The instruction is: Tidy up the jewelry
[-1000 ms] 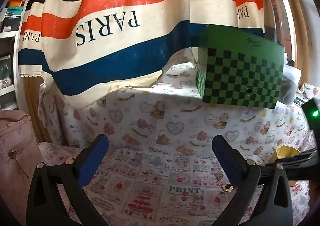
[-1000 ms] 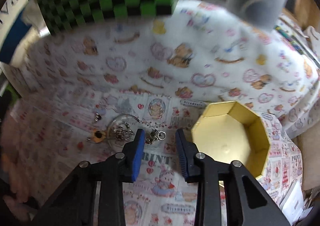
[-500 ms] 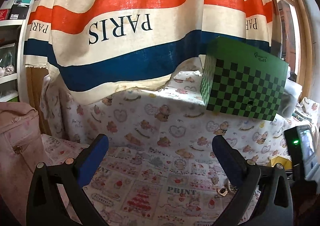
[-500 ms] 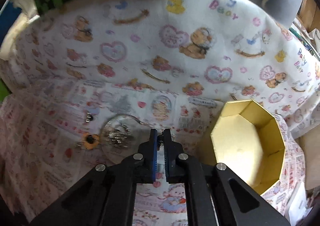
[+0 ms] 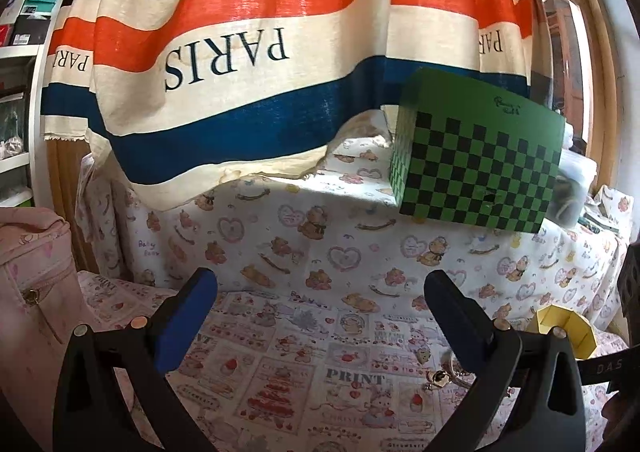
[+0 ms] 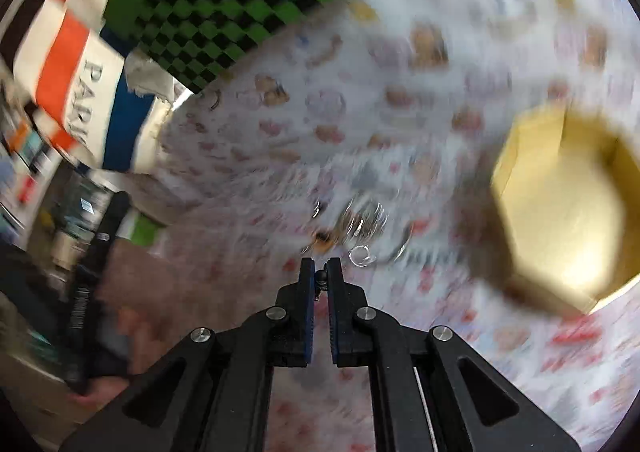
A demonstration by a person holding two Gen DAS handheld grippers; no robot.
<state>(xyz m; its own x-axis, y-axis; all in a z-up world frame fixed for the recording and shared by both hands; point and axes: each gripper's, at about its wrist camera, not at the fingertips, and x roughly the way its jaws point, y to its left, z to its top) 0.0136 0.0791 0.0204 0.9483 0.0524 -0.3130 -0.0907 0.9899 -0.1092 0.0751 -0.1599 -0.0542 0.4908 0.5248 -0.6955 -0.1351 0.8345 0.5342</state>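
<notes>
Right tongs pinch a small trinket (blurred) beside gold box.

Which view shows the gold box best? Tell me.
Right wrist: the gold box is large, open side toward the camera, though motion-blurred. Left wrist shows only a small, sharp piece of it behind the left gripper.
</notes>
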